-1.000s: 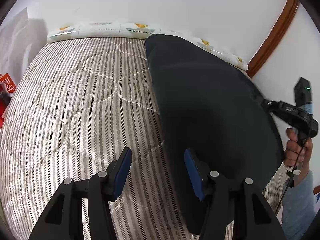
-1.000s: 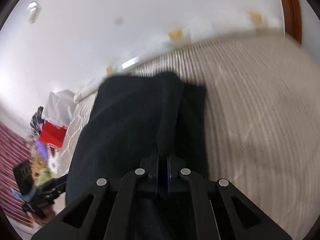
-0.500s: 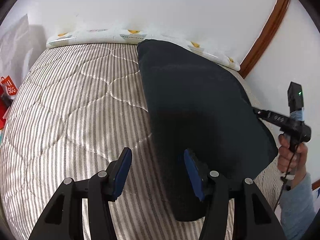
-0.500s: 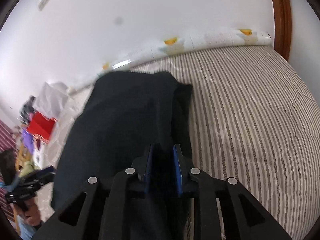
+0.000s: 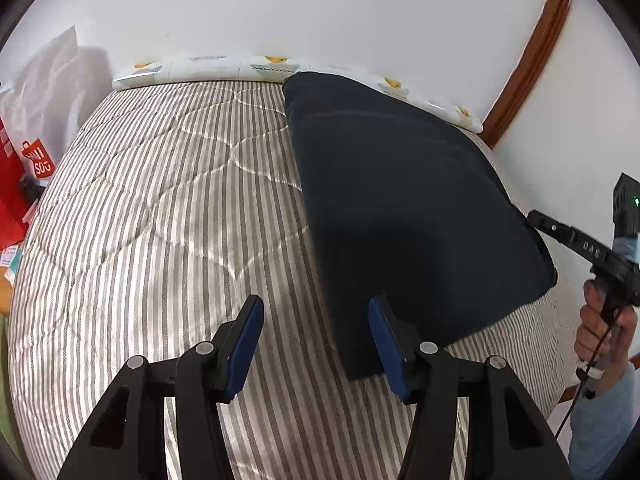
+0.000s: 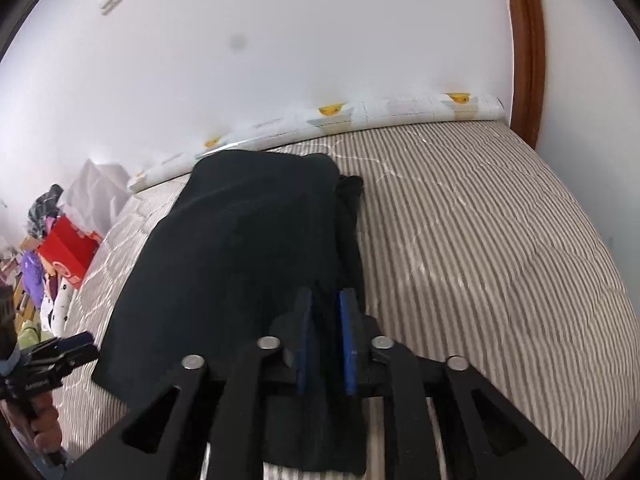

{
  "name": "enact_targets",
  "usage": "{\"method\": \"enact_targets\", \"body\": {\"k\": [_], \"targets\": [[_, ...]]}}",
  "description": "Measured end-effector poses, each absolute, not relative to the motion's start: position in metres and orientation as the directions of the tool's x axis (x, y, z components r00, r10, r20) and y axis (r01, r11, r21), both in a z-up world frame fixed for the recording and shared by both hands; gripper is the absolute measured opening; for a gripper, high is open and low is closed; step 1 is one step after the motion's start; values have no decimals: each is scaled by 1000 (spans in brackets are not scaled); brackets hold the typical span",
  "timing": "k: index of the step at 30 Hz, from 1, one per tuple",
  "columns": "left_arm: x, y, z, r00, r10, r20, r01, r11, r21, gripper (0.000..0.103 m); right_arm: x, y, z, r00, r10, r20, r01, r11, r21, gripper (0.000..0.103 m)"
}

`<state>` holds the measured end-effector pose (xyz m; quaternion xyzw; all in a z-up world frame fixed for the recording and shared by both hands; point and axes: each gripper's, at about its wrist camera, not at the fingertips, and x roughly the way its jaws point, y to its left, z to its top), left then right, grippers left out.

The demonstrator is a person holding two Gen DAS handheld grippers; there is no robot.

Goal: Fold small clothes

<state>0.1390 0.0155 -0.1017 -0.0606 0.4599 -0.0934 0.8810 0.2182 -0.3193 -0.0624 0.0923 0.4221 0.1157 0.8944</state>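
The dark garment [image 5: 400,208] now lies flatter and lower on the striped quilted bed [image 5: 160,220] than a second ago, spread along its right half up to the patterned roll [image 5: 224,66] at the white wall. The right gripper [image 6: 326,344] has eased from clenched a second ago to slightly parted, cloth between its blue pads [image 6: 347,344]; I cannot tell if they grip it. The left gripper [image 5: 316,344] hangs released, wide apart, just over the near hem. Red bags [image 6: 66,252] and clutter sit past the bed's left edge; brown wooden trim [image 5: 528,52] on the right. The fabric is plain, smooth, near-black, doubled along its right edge.
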Motion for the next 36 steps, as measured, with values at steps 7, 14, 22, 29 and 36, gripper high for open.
{"method": "enact_targets", "body": {"k": [7,14,22,29,36], "targets": [[120,14,-104,571,-184,-800,99,983,-155,52,190,-326,-91,601,170,-781,-63,984,166,20],[108,12,-97,583,-198,-788,107,980,-167,52,156,-334,-69,637,143,-758,-39,987,153,26],[107,-7,-98,590,-191,-784,120,982,-149,52,141,-318,-75,647,121,-753,-51,992,116,35],[101,-18,-108,583,-145,-799,125,988,-87,52,140,-313,-88,623,81,-778,-28,996,81,37],[106,-16,-125,556,-155,-817,134,986,-96,52,131,-307,-106,578,141,-804,-76,990,118,50]]}}
